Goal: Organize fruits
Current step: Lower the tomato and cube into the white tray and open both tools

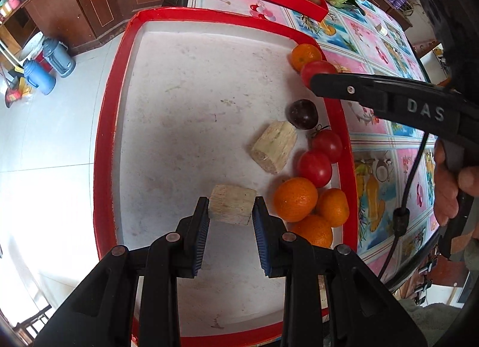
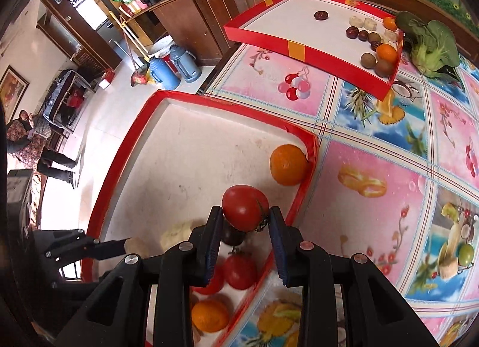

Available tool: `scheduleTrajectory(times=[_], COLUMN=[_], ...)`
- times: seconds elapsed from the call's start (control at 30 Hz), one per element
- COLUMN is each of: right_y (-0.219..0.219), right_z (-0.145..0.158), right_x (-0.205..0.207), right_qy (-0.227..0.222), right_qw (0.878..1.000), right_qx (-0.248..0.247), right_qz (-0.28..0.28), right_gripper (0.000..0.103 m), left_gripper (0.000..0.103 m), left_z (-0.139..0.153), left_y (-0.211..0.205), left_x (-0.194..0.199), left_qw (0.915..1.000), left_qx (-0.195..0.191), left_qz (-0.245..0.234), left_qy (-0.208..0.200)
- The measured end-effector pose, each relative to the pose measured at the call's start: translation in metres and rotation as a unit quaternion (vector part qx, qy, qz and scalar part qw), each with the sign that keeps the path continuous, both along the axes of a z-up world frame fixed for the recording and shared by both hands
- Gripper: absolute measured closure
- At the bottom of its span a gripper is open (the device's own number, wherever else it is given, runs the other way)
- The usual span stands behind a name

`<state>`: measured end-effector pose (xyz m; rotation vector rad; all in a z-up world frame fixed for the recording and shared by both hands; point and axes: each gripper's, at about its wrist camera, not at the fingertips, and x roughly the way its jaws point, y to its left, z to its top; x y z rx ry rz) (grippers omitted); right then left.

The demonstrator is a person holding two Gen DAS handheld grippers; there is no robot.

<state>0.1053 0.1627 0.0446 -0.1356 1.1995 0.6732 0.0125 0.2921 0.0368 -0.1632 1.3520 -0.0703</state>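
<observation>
Over red-rimmed tray [image 1: 104, 137], left hand-held gripper [image 1: 230, 212] clamping fibrous cane block [image 1: 232, 204], right hand-held gripper [image 2: 245, 221] clamping glossy round tomato [image 2: 244, 206]

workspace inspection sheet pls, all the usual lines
surface: table under fruit-print cloth.
job's things: near tray holds oranges, tomatoes, a dark plum, a pale chunk; far tray holds small fruits.
clutter: leafy greens beside far tray.
grippers: left gripper closed on pale block; right gripper closed on tomato.
cables: black cable on right gripper.
surroundings: wooden cabinets, blue flasks on floor.
</observation>
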Motion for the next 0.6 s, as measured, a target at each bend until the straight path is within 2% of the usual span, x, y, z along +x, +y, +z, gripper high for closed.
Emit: scheduleTrajectory(times=[0.6], right_y=[0.007], right_z=[-0.023], right_x=[0.011], right_qy=[0.013], right_qw=[0.999], right_qx=[-0.021], right_qz=[-0.02], right_gripper=[0.069], left_gripper=[0.076], left_z=[-0.004], left_y=[-0.005], left_x=[0.004], left_qw=[0.9998], left_qx=[-0.009], left_qz=[-0.015], left_qy=[0.003])
